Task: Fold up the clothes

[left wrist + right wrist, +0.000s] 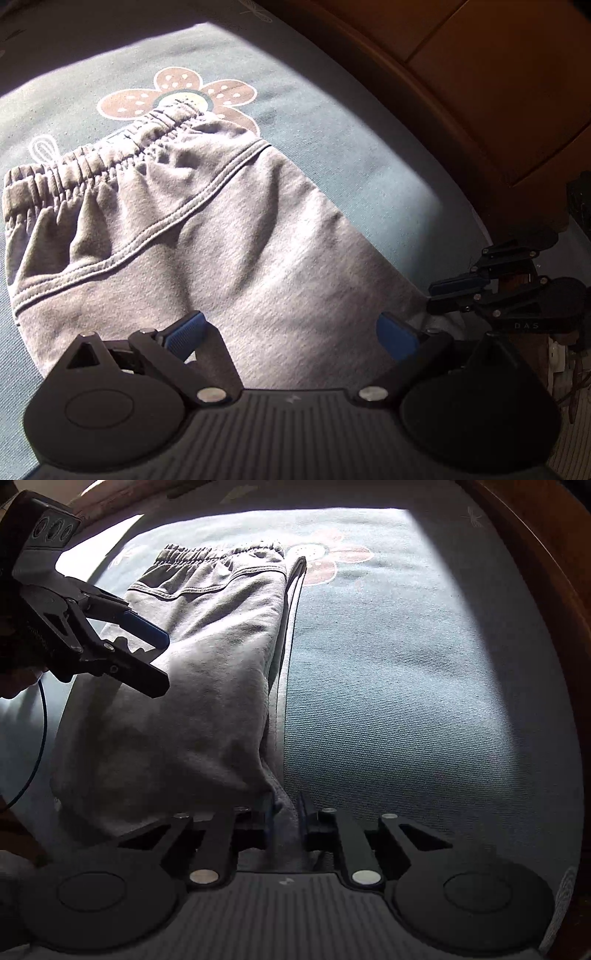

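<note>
Grey sweatpants (229, 236) with an elastic waistband (110, 158) lie folded lengthwise on a blue-grey cloth. In the left wrist view my left gripper (291, 328) is open, low over the leg part, with nothing between its blue pads. My right gripper (447, 295) comes in from the right at the pants' edge, fingers close together. In the right wrist view the pants (207, 657) stretch away toward the waistband (221, 554). There my right gripper (286, 812) is shut on the near right edge of the grey fabric. The left gripper (162, 661) hovers open above the pants' left side.
The blue-grey cloth (406, 664) carries a brown flower print (177, 92) just beyond the waistband. Dark wooden boards (480, 74) border the cloth at the upper right. A wooden rim (569, 590) curves along the right. A thin cable (40, 738) hangs at the left.
</note>
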A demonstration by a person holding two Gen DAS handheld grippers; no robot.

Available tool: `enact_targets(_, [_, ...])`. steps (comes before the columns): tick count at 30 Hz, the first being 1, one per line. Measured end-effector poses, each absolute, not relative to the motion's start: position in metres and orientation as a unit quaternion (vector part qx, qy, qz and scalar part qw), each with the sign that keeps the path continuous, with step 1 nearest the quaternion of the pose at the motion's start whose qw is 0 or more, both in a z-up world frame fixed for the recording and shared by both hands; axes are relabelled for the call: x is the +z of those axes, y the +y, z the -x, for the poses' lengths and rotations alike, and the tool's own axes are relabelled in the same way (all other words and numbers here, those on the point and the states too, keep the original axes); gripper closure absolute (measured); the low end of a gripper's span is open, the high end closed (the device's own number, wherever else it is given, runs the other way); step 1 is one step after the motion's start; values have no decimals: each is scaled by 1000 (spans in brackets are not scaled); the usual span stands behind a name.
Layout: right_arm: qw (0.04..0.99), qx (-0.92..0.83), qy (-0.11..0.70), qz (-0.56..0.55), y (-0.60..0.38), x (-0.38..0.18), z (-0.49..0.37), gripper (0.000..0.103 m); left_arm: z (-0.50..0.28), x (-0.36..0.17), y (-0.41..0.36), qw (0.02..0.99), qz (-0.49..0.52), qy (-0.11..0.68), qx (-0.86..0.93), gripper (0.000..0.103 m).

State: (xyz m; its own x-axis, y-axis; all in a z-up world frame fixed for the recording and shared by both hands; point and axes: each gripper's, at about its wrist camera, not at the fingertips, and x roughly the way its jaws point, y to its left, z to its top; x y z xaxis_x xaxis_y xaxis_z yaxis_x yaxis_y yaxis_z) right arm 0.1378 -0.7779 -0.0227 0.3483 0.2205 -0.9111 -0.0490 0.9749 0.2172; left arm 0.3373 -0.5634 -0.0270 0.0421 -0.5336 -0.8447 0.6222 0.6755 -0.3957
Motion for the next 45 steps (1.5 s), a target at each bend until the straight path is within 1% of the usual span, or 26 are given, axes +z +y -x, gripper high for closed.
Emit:
enact_targets(2, [810,49,568,-140,-789,-24,-132,87,-338,-24,-560,726,-34,563,-394,5])
enact_targets(4, [803,20,568,-177,-794,-23,-127,87,-337,-17,-559,729,-29,553,-402,5])
enact_targets(7, [811,5,558,-177,-791,-14,-124,86,-341,-5,-564,731,-21,529,-430,5])
enact_targets(10, [819,16,546,-174,-786,-8,-127,85,-348,-5,-582,722,-15,510,-467,5])
enact_targets(14, [821,15,545,-170,-777,-11,-134,81,-360,-15,-601,719,-35,503,-479,5])
enact_targets(19, [817,10,546,-185,-775,-14,-128,79,-375,-30,-625,716,-63,495,-488,5])
enact_targets(21, [814,7,550,-186,-776,-16,-124,78,-390,-30,-616,726,-45,499,-472,8])
enact_targets(24, [815,-1,547,-193,-779,-16,-118,78,-398,-15,-602,750,-27,489,-445,8])
enact_targets(28, [820,10,532,-212,-775,-11,-116,77,-389,6,-588,752,-17,486,-446,8])
enact_targets(32, [817,44,533,-215,-761,-14,-119,73,-365,0,-572,752,-54,503,-422,8])
enact_targets(35, [811,34,552,-192,-755,-21,-121,73,-359,-18,-557,777,-109,519,-338,9])
enact_targets(36, [808,26,558,-185,-757,-23,-120,73,-358,-24,-551,785,-128,523,-307,11])
enact_targets(37, [807,18,562,-180,-760,-24,-119,74,-358,-25,-546,789,-133,524,-292,20])
enact_targets(39, [805,5,568,-172,-765,-23,-116,74,-361,-10,-536,797,-121,518,-287,20])
enact_targets(41, [809,4,565,-163,-767,-14,-116,68,-354,7,-529,800,-117,513,-289,20])
enact_targets(45, [808,19,568,-155,-752,-8,-115,67,-312,28,-518,780,-105,529,-318,19])
